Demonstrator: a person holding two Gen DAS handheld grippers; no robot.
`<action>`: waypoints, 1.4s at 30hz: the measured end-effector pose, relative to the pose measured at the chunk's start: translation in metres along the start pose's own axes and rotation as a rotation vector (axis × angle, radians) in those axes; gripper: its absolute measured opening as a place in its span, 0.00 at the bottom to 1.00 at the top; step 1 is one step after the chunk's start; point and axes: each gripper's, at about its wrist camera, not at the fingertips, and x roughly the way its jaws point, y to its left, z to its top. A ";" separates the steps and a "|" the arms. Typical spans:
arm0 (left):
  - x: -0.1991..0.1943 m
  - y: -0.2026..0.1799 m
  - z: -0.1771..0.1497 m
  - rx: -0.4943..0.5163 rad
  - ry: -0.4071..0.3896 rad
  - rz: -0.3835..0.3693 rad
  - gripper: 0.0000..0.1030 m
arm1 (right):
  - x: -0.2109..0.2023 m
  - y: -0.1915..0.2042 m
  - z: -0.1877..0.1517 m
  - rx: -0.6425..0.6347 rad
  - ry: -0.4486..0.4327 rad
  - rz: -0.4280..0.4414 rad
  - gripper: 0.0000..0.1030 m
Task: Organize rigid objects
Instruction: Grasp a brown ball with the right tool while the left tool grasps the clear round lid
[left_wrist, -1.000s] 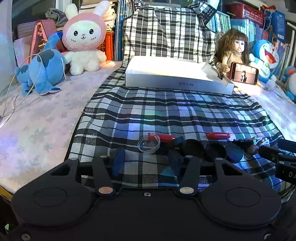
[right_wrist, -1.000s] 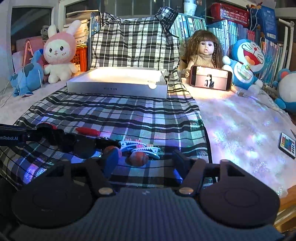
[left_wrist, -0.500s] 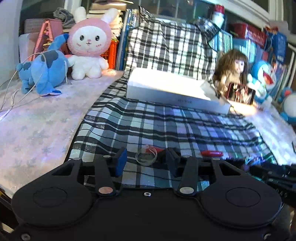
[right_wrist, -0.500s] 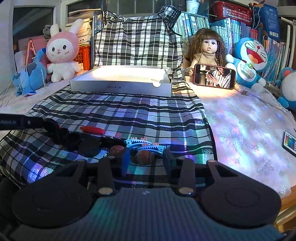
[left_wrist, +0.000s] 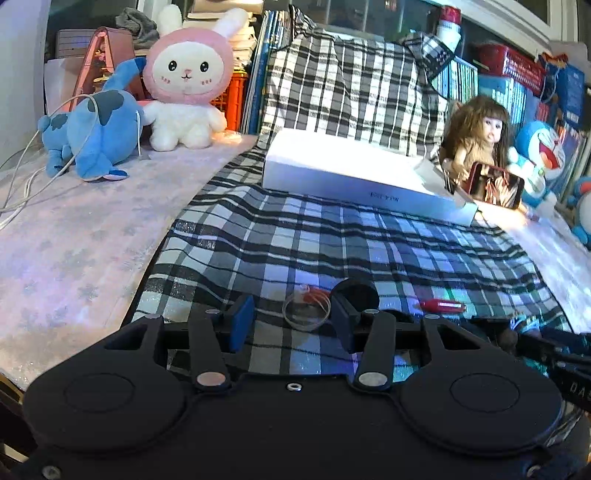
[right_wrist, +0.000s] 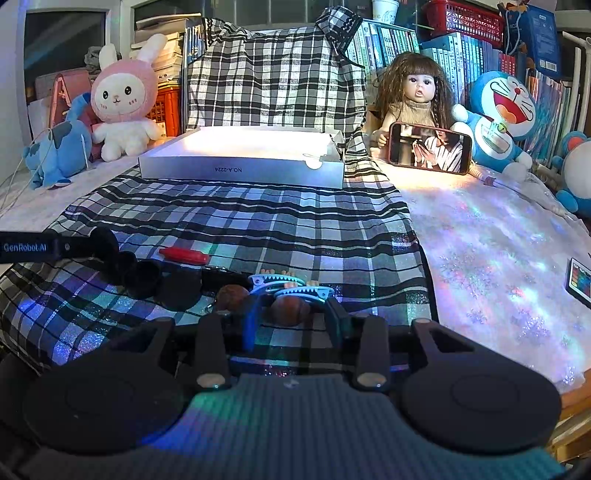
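Observation:
On the plaid cloth (right_wrist: 295, 229), my right gripper (right_wrist: 293, 301) is shut on a light blue hair clip (right_wrist: 304, 292) that lies over a brown ball (right_wrist: 290, 312). A second blue clip (right_wrist: 277, 278) and another brown ball (right_wrist: 231, 297) sit just left of it. My left gripper (left_wrist: 291, 306) stands open around a clear plastic ring (left_wrist: 306, 314). The ring lies near the right finger, with cloth showing between it and the left pad (left_wrist: 240, 321). A red clip (left_wrist: 441, 305) and black round discs (right_wrist: 177, 291) lie between the two grippers.
A flat white box (right_wrist: 240, 170) lies at the far end of the cloth. Behind it are a doll (right_wrist: 413, 96) with a phone (right_wrist: 430, 153) leaning on it, plush toys (left_wrist: 184, 85) and bookshelves. A small remote (right_wrist: 580, 277) lies at the right edge.
The right jaws closed in from wide apart onto the hair clip and ball. The left gripper narrowed a little, rolled, and now has the clear ring between its fingers.

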 end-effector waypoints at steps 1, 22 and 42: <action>0.001 0.000 0.000 0.002 0.000 -0.004 0.43 | 0.000 0.000 0.000 0.000 -0.001 0.000 0.44; 0.000 -0.011 0.000 0.072 -0.016 -0.023 0.26 | -0.004 0.008 0.004 -0.043 -0.021 0.014 0.27; 0.005 -0.016 0.035 0.050 0.008 -0.056 0.26 | 0.006 -0.015 0.036 0.076 -0.026 0.026 0.27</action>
